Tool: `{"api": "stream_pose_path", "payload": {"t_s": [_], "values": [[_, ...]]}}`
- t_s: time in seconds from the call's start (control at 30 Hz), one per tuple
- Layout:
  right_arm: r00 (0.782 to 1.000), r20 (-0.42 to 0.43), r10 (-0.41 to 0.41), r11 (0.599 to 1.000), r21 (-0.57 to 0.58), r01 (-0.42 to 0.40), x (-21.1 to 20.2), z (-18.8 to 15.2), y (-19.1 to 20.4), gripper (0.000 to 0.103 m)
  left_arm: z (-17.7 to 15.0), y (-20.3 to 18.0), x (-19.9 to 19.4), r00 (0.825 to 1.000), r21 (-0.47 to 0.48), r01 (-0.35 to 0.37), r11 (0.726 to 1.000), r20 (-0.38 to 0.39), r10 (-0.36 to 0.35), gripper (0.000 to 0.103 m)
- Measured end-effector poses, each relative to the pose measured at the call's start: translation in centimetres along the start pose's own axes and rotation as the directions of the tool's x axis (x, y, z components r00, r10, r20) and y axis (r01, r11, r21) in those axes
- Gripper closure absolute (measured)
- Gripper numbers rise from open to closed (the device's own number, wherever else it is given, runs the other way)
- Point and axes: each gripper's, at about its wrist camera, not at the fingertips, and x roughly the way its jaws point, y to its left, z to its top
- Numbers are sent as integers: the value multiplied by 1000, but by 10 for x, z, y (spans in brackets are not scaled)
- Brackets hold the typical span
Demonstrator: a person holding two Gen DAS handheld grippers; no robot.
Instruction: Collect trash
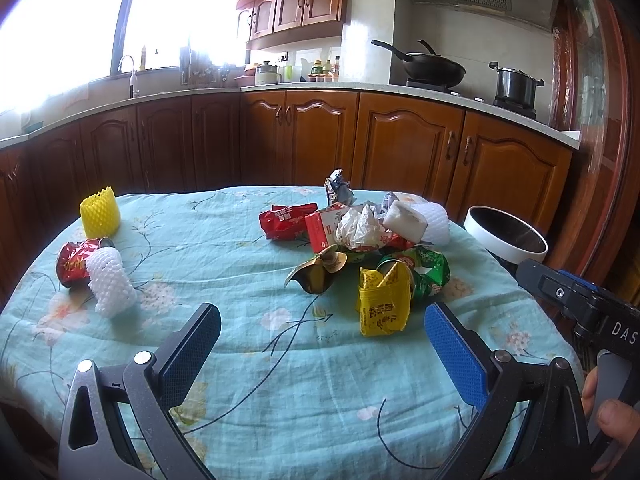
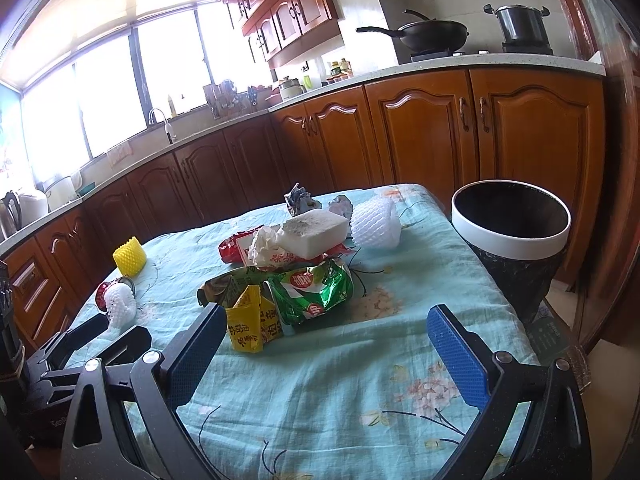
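Kitchen cabinets ring my table (image 1: pixel 248 364). At nine o'clock the crushed red can (image 1: pixel 74 265) could roll. My left gripper (image 1: pixel 322 334) gapes wide, empty; at twelve the trash pile (image 1: pixel 360 240) may scatter if I clip it. My right gripper (image 2: pixel 326 334), equally spread and empty, risks dropping wrappers short of the bin (image 2: pixel 511 236) at two o'clock.

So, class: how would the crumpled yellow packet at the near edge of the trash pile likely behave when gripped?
The yellow packet looks creased and thin, so probably floppy and light. Its glossy film may slip between the pads.
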Motion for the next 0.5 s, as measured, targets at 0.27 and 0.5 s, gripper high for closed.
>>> {"api": "stream_pose_path", "payload": {"t_s": [0.27,0.5], "values": [[1000,-18,23,1000,19,-23,4,-1,-4,3,1,1,4,1000,-2,9,1000,-14,-9,1],[994,-82,74,995,67,-69,25,0,-12,23,7,0,21,997,10,45,999,-58,-44,11]]}}
